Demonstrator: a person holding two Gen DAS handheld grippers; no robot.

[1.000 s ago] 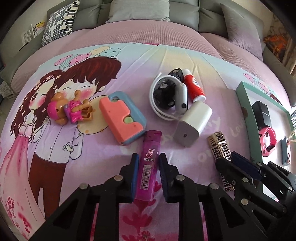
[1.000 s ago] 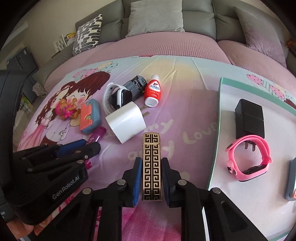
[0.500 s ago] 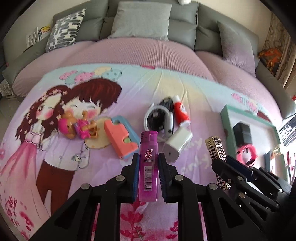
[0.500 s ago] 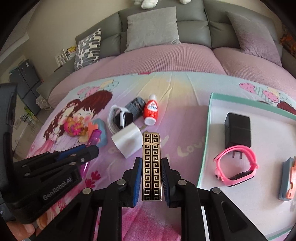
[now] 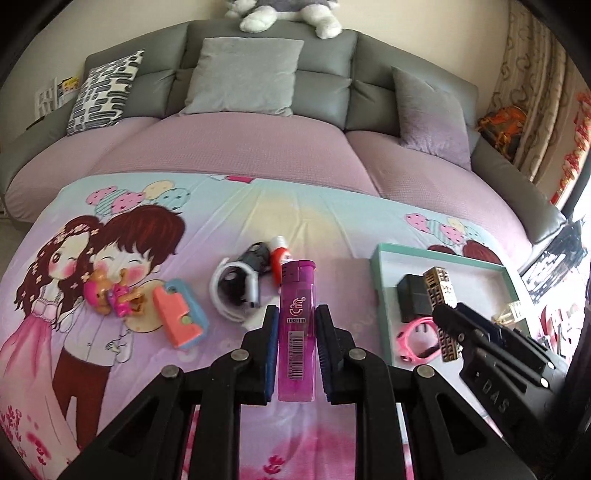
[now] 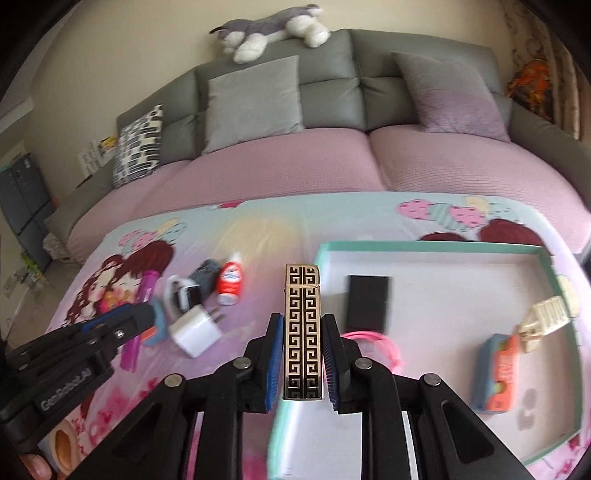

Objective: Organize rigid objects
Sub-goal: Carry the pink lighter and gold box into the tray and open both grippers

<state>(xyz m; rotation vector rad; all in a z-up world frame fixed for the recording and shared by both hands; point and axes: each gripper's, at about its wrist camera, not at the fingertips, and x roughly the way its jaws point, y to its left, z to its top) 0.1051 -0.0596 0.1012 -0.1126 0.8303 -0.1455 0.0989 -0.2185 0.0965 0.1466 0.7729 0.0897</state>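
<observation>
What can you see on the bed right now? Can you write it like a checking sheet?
Surface: cartoon bedsheet over a pink bed.
Job's things: purple lighter in the left gripper; gold patterned lighter in the right gripper; green-rimmed tray holding a black box, pink watch, orange-blue case.
Clutter: white charger, red bottle, white watch, pink doll.
Grippers: both shut on their lighters.
Cables: nothing seen.
Surroundings: grey sofa, cushions, plush dog.
</observation>
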